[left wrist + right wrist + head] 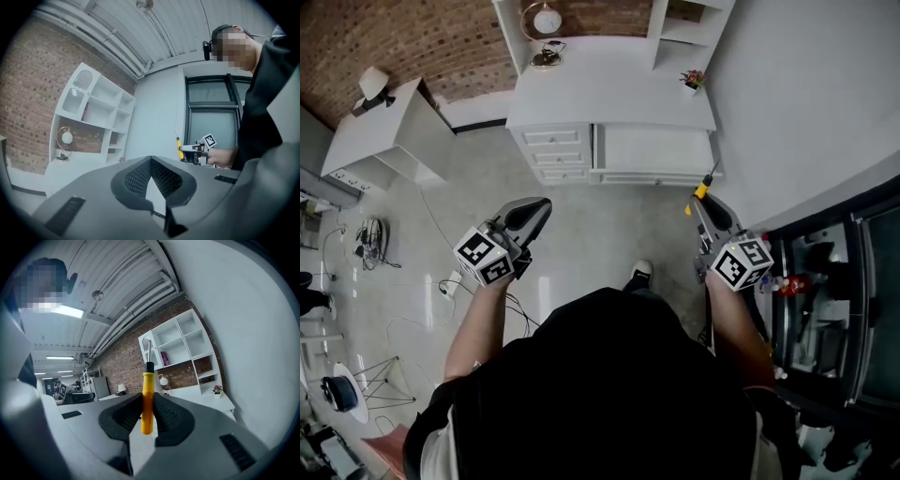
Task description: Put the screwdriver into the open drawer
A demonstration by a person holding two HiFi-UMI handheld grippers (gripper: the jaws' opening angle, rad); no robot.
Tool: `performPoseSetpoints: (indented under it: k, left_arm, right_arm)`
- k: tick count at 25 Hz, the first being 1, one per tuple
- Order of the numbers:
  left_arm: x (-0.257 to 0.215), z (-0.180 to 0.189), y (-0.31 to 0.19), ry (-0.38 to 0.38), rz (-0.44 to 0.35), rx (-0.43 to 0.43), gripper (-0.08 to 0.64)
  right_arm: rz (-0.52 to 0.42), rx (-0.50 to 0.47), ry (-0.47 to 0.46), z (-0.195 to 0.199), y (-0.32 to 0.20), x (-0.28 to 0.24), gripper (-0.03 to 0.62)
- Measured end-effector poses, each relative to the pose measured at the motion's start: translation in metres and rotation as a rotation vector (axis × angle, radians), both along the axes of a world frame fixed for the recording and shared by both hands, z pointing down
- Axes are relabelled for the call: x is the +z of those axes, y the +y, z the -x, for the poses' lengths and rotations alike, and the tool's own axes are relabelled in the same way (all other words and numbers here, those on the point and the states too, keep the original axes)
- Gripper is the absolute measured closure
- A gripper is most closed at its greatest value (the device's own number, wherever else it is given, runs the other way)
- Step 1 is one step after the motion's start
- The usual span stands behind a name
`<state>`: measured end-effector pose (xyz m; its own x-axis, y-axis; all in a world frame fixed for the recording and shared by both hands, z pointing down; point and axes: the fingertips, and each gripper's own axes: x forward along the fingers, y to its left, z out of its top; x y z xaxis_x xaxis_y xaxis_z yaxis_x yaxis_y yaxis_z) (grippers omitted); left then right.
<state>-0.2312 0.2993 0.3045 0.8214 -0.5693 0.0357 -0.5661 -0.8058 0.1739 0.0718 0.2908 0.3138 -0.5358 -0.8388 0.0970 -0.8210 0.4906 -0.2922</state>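
Only one screwdriver (147,397), in right tongs (703,206)

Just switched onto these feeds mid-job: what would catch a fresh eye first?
The yellow-handled screwdriver stands out most, clamped in the right hand-held gripper with its shaft sticking out past the jaw tips. Ahead stands the white cabinet with drawers, against the brick wall. The left hand-held gripper is shut and empty.

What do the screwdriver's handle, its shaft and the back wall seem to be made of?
The screwdriver handle looks like smooth yellow plastic, evenly coloured and slightly glossy. Its shaft is thin, grey and shiny, probably steel. The wall is red-brown brick, with visible mortar lines and a matte surface.
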Motion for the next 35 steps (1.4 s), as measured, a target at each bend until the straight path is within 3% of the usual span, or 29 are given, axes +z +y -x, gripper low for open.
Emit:
performPoseSetpoints:
  k: [10, 19, 35]
  left_arm:
    - [0.002, -0.007, -0.009, -0.009, 0.003, -0.011, 0.543]
    - [0.005, -0.036, -0.029, -0.022, 0.031, -0.023, 0.544]
    - [0.006, -0.089, -0.072, -0.037, 0.012, 0.007, 0.543]
  right_arm:
    - [-0.01, -0.019, 0.002, -0.001, -0.016, 0.008, 0.509]
    - [-0.013, -0.022, 0.0, -0.029, -0.041, 0.014, 0.509]
    - [-0.02, -0.009, -0.015, -0.085, -0.08, 0.01, 0.508]
